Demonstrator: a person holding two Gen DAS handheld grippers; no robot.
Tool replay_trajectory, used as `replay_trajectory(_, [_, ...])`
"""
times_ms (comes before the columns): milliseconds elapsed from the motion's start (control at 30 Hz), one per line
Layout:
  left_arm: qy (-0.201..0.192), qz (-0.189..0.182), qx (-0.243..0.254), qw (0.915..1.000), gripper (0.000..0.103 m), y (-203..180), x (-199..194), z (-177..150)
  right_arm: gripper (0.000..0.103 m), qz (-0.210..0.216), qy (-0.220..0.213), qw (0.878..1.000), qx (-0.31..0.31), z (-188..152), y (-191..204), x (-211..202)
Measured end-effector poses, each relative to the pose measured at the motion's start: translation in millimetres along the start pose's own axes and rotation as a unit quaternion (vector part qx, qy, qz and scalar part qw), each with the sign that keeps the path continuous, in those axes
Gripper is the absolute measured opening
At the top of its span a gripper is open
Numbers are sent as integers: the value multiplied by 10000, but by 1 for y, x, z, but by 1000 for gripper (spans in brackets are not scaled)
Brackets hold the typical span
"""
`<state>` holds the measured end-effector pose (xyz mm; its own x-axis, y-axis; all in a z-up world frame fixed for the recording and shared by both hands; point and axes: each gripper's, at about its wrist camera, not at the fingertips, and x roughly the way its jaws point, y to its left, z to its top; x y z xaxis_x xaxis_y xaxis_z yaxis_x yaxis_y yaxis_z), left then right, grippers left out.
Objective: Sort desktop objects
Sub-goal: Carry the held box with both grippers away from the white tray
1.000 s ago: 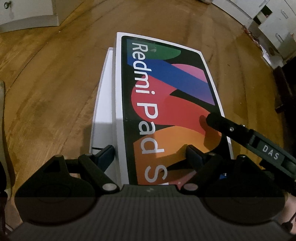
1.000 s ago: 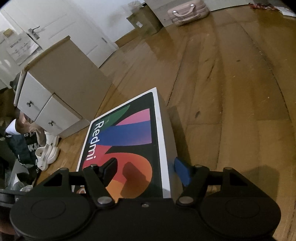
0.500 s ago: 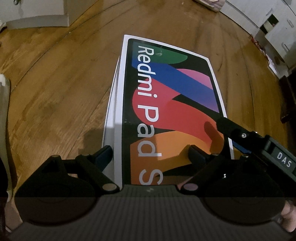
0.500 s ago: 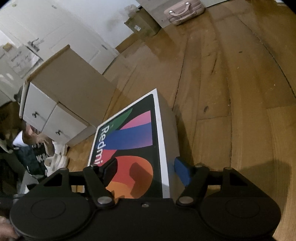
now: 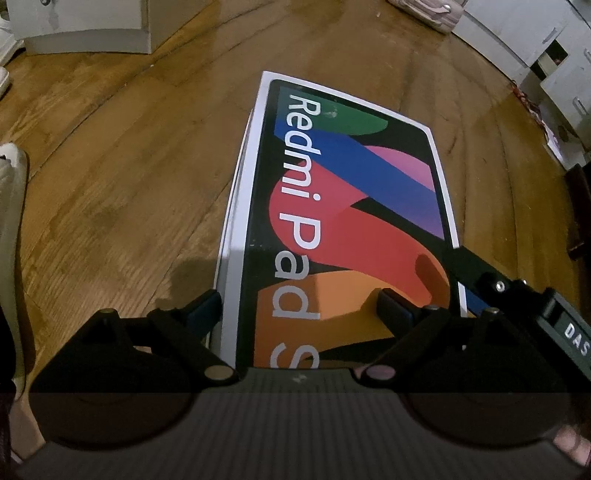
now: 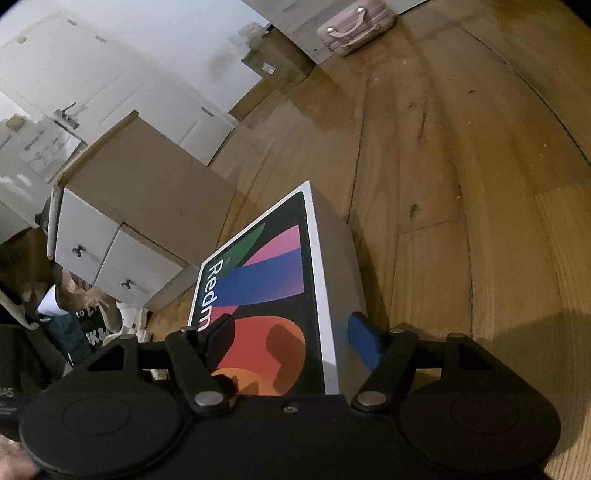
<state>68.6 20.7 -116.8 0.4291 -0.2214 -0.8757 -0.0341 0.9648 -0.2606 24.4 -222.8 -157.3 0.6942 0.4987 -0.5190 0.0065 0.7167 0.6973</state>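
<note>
The tablet box (image 5: 343, 221) is a flat white carton whose black lid carries "Redmi Pad S" in white letters beside bands of green, blue, pink, red and orange. In the right wrist view the same box (image 6: 280, 295) shows a plain grey-white side wall below the printed lid. It is held above the wooden floor (image 5: 110, 184) with its long axis pointing away from both cameras.

A white cabinet (image 6: 110, 229) with 2 round-knobbed drawers and a tan top stands left of the box in the right wrist view, with clothing and pale shoes heaped at its foot. A pink suitcase (image 6: 358, 26) lies far back near a cardboard carton (image 6: 273, 59) against the white wall. White furniture stands along the upper right edge of the left wrist view.

The left gripper (image 5: 301, 310) straddles the near end of the box, 1 finger under the white edge and the other on the orange print; its jaws are clamped on the box. The right gripper (image 6: 291, 332) likewise grips the near right edge, its black finger on the lid and its blue pad (image 6: 364, 339) against the side wall. It also shows at the right of the left wrist view, a black bar marked "DAS" crossing the box's corner.
</note>
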Motion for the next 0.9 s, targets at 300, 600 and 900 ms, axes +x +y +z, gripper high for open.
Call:
replay_trajectory(300, [28,4,175,9998,92,-2,1,2,74,31,-8,10000,91,0,-5,-2])
replay_trajectory(600, [106,322,244,9991,92,-2,3,-6,74,-131,222,9994,-233,-8,0,10])
replay_trajectory(900, [230,30,-263,9994,93,17,8,-4,74,-172,271,9995,-44,-10,-7,8])
